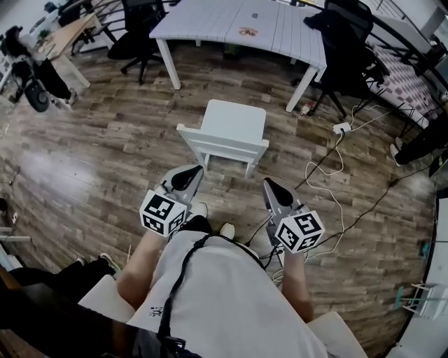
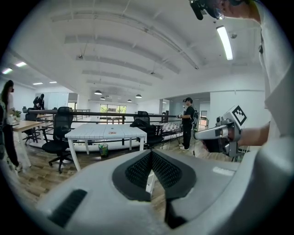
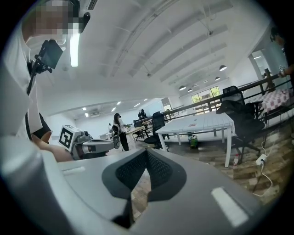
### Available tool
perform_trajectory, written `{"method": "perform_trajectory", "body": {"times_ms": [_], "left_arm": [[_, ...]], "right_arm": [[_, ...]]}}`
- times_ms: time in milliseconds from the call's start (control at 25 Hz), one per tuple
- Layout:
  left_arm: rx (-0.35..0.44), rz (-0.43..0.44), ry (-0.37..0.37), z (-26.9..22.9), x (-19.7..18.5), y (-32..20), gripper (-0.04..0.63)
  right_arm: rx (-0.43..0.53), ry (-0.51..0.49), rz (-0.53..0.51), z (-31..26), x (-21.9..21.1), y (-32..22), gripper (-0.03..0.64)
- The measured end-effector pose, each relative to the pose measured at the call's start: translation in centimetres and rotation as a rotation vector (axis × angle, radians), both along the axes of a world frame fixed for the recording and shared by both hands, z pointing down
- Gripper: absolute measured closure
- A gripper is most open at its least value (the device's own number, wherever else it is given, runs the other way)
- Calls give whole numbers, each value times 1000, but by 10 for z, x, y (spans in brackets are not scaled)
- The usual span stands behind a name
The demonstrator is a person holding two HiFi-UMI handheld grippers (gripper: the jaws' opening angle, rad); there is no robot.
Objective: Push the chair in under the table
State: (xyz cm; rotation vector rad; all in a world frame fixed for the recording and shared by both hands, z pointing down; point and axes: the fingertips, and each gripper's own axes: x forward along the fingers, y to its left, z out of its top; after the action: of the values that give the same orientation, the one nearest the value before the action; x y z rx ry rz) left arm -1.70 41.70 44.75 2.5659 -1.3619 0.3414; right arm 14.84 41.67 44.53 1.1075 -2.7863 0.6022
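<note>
With jaws pressed together and empty, likely to serve as blunt pushers, the left gripper (image 1: 187,175) and right gripper (image 1: 274,189) hung just behind the white chair (image 1: 232,130), the table (image 1: 210,28) well beyond the chair.

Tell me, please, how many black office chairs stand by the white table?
2. One black office chair stands at the white table's left end in the head view, the other chair at its right end. More may be hidden farther back.
</note>
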Motion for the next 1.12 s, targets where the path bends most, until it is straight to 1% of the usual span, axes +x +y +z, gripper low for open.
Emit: {"method": "perform_trajectory", "body": {"times_ms": [120,320,480,760,1040,1120], "left_arm": [[-11,-6,2,5,0,-1,588],[-27,8,5,10,0,-9,588],[-27,14,6,13,-4,-23,588],[-32,30,13,17,-20,-65,588],[-51,85,5,21,-42,-120,588],[-55,103,17,20,-49,-141,588]], "right_arm": [[-5,2,-9,3,-1,-2,611],[4,21,-31,2,-10,-9,611],[1,0,-23,2,-14,-21,611],[-6,4,-28,5,-33,-58,611],[-20,23,-4,8,-52,-109,611],[-35,22,13,10,-56,-127,611]]}}
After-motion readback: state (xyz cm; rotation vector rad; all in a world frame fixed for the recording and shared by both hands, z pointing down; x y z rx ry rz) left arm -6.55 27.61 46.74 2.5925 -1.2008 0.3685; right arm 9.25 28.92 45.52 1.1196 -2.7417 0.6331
